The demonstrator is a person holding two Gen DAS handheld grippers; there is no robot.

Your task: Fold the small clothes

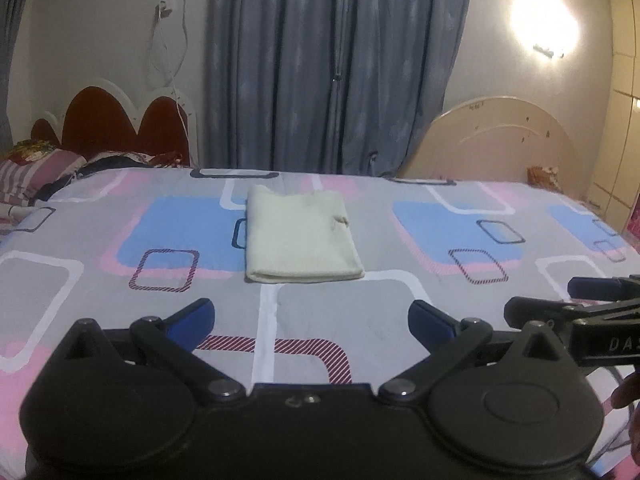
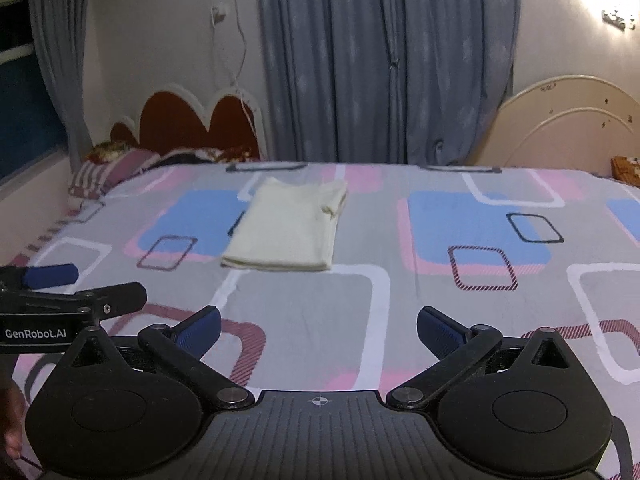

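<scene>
A small cream garment lies folded into a flat rectangle on the patterned bedsheet; the right wrist view shows the same garment left of centre. My left gripper hovers in front of it, open, with nothing between its blue pads. My right gripper is also open and empty, held back from the garment. The right gripper's fingers reach in at the right edge of the left wrist view, and the left gripper's fingers appear at the left edge of the right wrist view.
Striped pillows and bedding are heaped at the far left under a red and white headboard. A cream headboard leans at the far right. Blue curtains hang behind the bed. A wall lamp glares.
</scene>
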